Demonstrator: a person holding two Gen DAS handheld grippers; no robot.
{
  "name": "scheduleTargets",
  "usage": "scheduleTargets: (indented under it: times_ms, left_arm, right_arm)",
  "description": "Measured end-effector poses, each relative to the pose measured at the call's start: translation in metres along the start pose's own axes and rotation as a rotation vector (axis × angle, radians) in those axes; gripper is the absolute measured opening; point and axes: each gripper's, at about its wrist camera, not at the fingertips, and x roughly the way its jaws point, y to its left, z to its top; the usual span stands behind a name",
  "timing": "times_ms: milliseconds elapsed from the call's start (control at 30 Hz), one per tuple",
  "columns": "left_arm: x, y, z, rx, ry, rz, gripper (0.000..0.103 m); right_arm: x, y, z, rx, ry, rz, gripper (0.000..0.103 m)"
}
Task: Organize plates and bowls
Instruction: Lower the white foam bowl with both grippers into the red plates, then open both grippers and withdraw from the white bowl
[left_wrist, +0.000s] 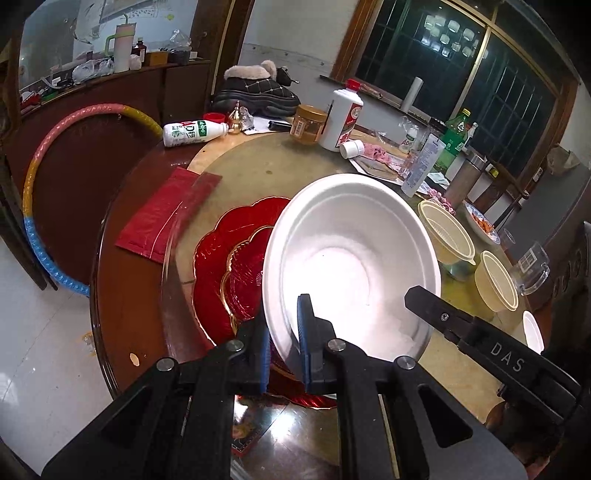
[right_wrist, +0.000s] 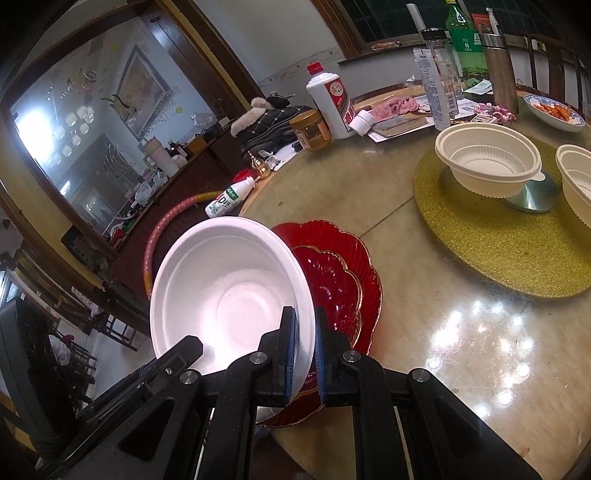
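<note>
On a cluttered round dining table (right_wrist: 424, 332), we clamp both the left gripper (left_wrist: 284, 343) and right gripper (right_wrist: 304, 354) on a white bowl's (left_wrist: 351, 258) opposite rims, steadying it tilted over red plates (right_wrist: 340, 280) stacked near the table's edge; cream bowls (right_wrist: 487, 162) wait beyond.

The left gripper (left_wrist: 284, 332) has its blue-padded fingers (left_wrist: 303, 325) drawn close together, pinching a thin rim between them; the right gripper (right_wrist: 306, 350) does likewise on the opposite side, its pads (right_wrist: 291, 347) nearly meeting; each gripper's black finger tip shows in the other's view.
</note>
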Motion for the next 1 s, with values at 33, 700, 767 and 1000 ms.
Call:
scheduleTargets:
  times_ms: [33,700,767,1000]
  left_arm:
    - [0.001,0.001,0.000,0.000,0.003,0.001,0.010]
    - [0.008,0.003,0.002,0.007,0.019,0.016,0.011]
    - [0.009,0.003,0.002,0.006,0.022,0.016,0.011]
    - [0.011,0.007,0.002,-0.025,0.023,0.034,0.011]
  right_arm:
    - [0.001,0.000,0.001,0.000,0.002,-0.002,0.009]
    - [0.009,0.000,0.001,0.002,0.015,-0.023,0.010]
    - [0.009,-0.001,0.001,0.005,0.016,-0.024,0.010]
    - [0.011,0.003,0.001,-0.021,0.015,-0.047,0.014]
